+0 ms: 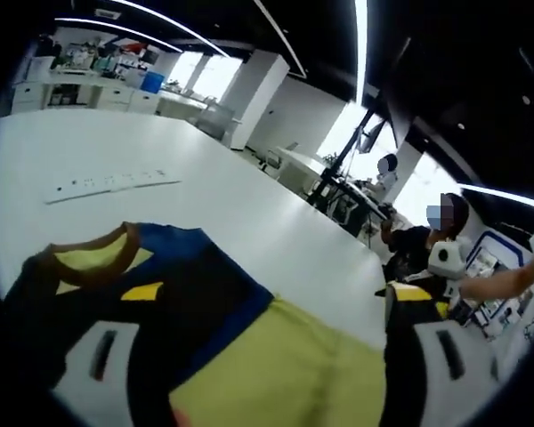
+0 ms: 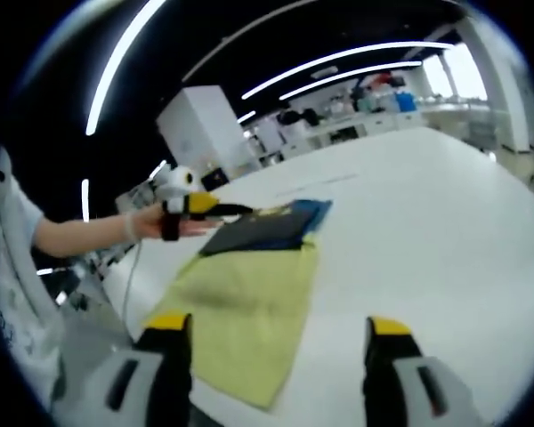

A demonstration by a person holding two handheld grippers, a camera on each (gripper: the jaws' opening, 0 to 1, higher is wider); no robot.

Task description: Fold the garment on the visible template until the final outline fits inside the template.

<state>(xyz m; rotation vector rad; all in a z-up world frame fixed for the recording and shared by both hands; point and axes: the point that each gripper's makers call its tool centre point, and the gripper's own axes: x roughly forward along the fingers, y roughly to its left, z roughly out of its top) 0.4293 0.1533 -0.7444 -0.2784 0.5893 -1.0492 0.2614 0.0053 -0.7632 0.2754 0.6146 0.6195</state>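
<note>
A garment lies flat on the white table (image 1: 249,205). It has a yellow-green body (image 1: 285,365), a dark navy and blue top (image 1: 205,276) and a brown collar (image 1: 98,253). My left gripper (image 1: 276,298) stands open just over the garment, its jaws wide apart on either side of the cloth. In the right gripper view the garment (image 2: 249,298) stretches away from me, and a hand holds the left gripper (image 2: 196,206) at the dark far end. My right gripper (image 2: 280,325) is open above the near yellow-green edge, with nothing between its fingers.
A long white strip with dark marks (image 1: 111,184) lies on the table beyond the collar. The table edge (image 1: 356,325) runs along the right. A seated person (image 1: 418,245) is past it, with desks and shelves (image 1: 80,84) further back.
</note>
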